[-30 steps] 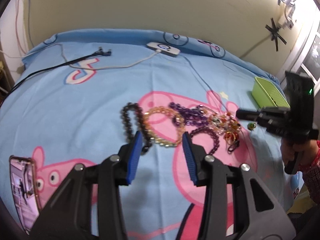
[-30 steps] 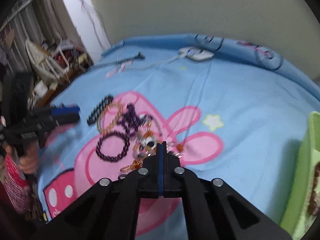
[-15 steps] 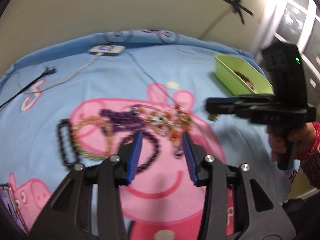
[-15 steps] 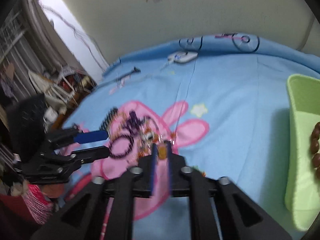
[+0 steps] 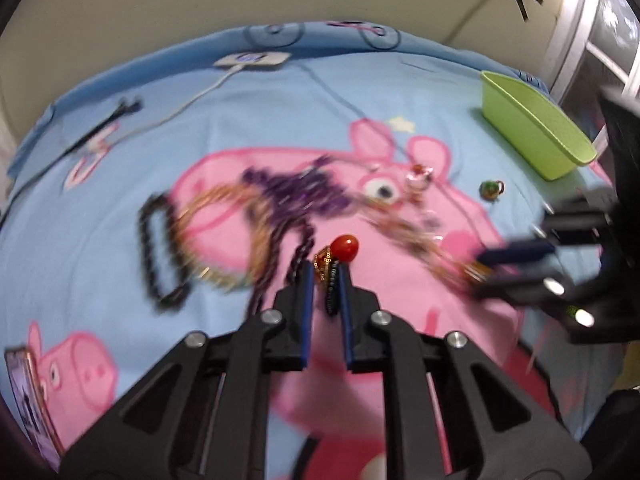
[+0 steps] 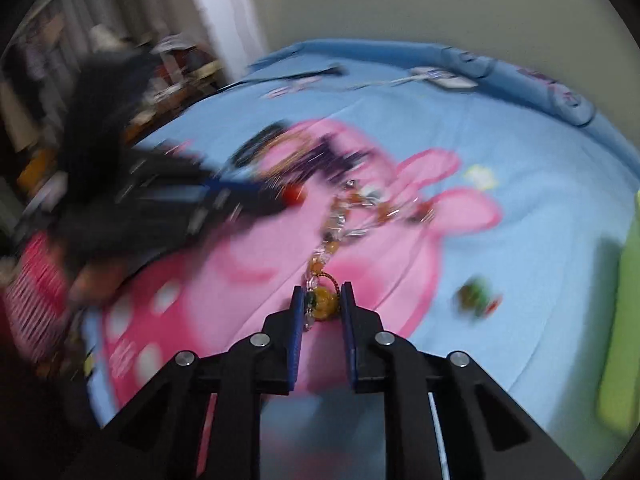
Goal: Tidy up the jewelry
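A tangle of jewelry lies on the pink cartoon print of the blue bedsheet: a black bead bracelet (image 5: 156, 252), an amber bracelet (image 5: 200, 216), purple strands (image 5: 300, 192) and an orange-beaded chain (image 6: 340, 216). My left gripper (image 5: 325, 268) is closing its jaws on a gold-chained piece with a red bead (image 5: 346, 249), which sits between the pads. My right gripper (image 6: 322, 290) has a yellow bead (image 6: 324, 300) at the chain's end between its pads, and the chain runs back to the pile. The left wrist view shows the right gripper (image 5: 480, 268) low at the right.
A lime-green bin (image 5: 532, 136) stands at the bed's right side, with a small green charm (image 5: 491, 189) loose beside it. A white charger (image 5: 252, 59) and cables lie at the far end. A phone (image 5: 28, 400) lies near left. A sleeve (image 6: 28, 280) is blurred.
Both grippers dropped toward the pile. The left jaws went from wide to narrow around the red-bead piece. The right jaws parted and now hold the yellow bead between them.
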